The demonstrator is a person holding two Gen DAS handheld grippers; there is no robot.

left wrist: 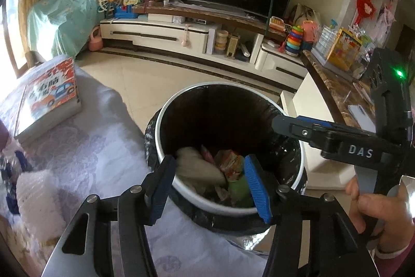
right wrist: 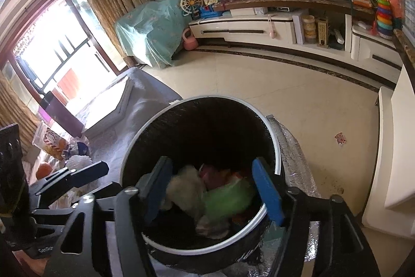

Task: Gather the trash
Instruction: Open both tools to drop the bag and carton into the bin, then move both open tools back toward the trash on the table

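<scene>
A round trash bin with a white rim [left wrist: 293, 126] and black liner stands on the floor beside the cloth-covered table; it also shows in the right wrist view [right wrist: 277, 147]. Inside lie crumpled paper [left wrist: 197, 168], a red-orange wrapper [left wrist: 229, 162] and green trash [left wrist: 240, 190], seen too in the right wrist view [right wrist: 228, 196]. My left gripper [left wrist: 210, 186] is open and empty above the bin's near rim. My right gripper [right wrist: 215, 188] is open and empty over the bin; in the left wrist view its finger [left wrist: 306, 130] reaches in from the right.
The table has a pale floral cloth [left wrist: 98, 152], a boxed toy car set [left wrist: 49, 100], a white foam piece [left wrist: 39, 201] and snack packets [right wrist: 52, 142]. A TV stand [left wrist: 181, 35] with toys lines the far wall. A marble-topped counter [left wrist: 334, 90] stands right of the bin.
</scene>
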